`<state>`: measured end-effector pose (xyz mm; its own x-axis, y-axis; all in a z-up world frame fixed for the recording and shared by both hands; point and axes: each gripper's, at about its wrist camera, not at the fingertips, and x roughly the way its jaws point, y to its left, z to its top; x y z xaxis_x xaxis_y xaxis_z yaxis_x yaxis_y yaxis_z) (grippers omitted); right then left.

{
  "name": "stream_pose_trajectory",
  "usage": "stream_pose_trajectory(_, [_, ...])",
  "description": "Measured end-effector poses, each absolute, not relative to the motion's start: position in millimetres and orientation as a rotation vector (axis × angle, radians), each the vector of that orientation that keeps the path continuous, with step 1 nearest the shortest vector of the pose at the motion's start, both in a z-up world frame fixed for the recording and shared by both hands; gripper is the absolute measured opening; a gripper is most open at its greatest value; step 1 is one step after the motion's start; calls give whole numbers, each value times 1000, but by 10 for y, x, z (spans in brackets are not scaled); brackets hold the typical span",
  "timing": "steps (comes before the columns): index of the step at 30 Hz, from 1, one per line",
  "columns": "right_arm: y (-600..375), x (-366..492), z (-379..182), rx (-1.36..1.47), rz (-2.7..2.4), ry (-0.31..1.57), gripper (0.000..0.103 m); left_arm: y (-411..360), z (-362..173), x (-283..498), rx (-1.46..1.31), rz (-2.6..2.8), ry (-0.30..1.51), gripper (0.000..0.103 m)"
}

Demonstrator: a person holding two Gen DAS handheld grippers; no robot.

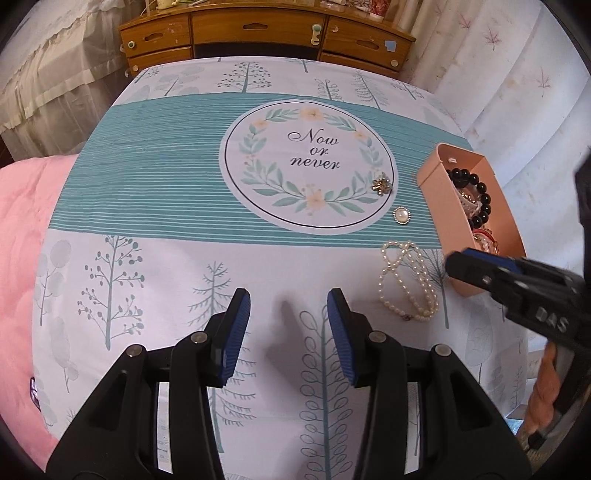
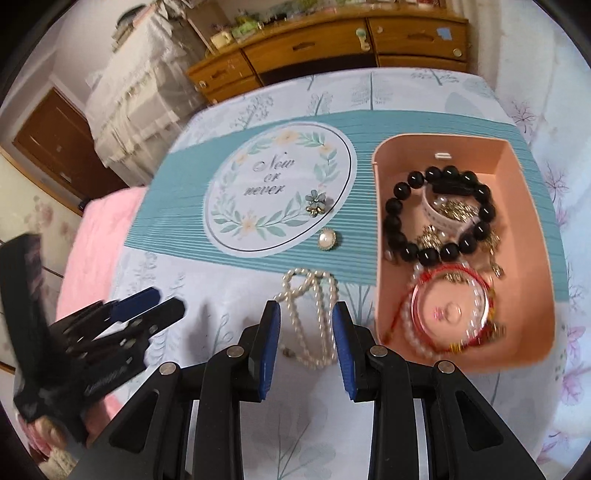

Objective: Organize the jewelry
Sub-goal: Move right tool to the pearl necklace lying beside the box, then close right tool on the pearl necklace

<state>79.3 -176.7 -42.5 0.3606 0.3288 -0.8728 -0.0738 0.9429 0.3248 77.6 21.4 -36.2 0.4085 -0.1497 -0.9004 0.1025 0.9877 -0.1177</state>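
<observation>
Home bedroom: printed bedsheet (image 1: 147, 206), wooden dresser (image 1: 266, 33), curtains (image 1: 48, 74).

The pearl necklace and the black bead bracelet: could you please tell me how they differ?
The pearl necklace lies loose on the printed cloth, outside the pink box; the black bead bracelet lies inside that box. The necklace has small cream beads in a long, looped strand; the bracelet has large glossy black beads in one open ring. Both are beaded strands lying flat, and neither is held.

soft, even daylight, fairly bright. faint shadow on the bedspread (image 1: 280, 325) between the left claw (image 1: 288, 306) tips. strong fisheye bending, dark corners. right view motion-blurred, worst at the box (image 2: 524, 236) and left edge.
</observation>
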Motion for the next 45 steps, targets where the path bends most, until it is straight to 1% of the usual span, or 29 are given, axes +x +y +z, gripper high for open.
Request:
stream_pose_trajectory(1, [-1724, 861, -456, 235, 264, 1194, 37, 244, -371, 778, -54, -158, 1142, 40])
stream_pose_trajectory(3, [-1627, 981, -521, 208, 254, 1229, 38, 294, -386, 780, -66, -156, 1145, 40])
stream_pose_trajectory(6, [-1503, 1102, -604, 156, 236, 1257, 38, 372, -414, 786, -85, -149, 1152, 40])
stream_pose_trajectory(13, [-1435, 1348, -773, 139, 163, 1322, 38, 453, -471, 799, -107, -151, 1163, 40])
stream_pose_trajectory(32, [-1256, 1468, -834, -5, 87, 1331, 38, 448, -542, 811, -136, -174, 1185, 40])
stream_pose_trajectory(34, [-1256, 1486, -841, -21, 74, 1336, 34, 448, -545, 810, -137, -175, 1186, 40])
stream_pose_trajectory(36, [-1256, 1483, -839, -29, 76, 1341, 33, 443, -547, 815, -138, -177, 1187, 40])
stream_pose_trajectory(38, [-1286, 1479, -831, -32, 71, 1338, 28, 433, -544, 823, -135, -179, 1185, 40])
stream_pose_trajectory(40, [-1311, 1473, -831, -32, 67, 1333, 19, 416, -538, 843, -128, -180, 1183, 40])
stream_pose_trajectory(43, [-1390, 1445, -839, -6, 76, 1325, 11, 396, -525, 881, -119, -182, 1181, 40])
stream_pose_trajectory(45, [-1419, 1418, -835, 22, 103, 1324, 8, 362, -504, 918, -107, -185, 1178, 40])
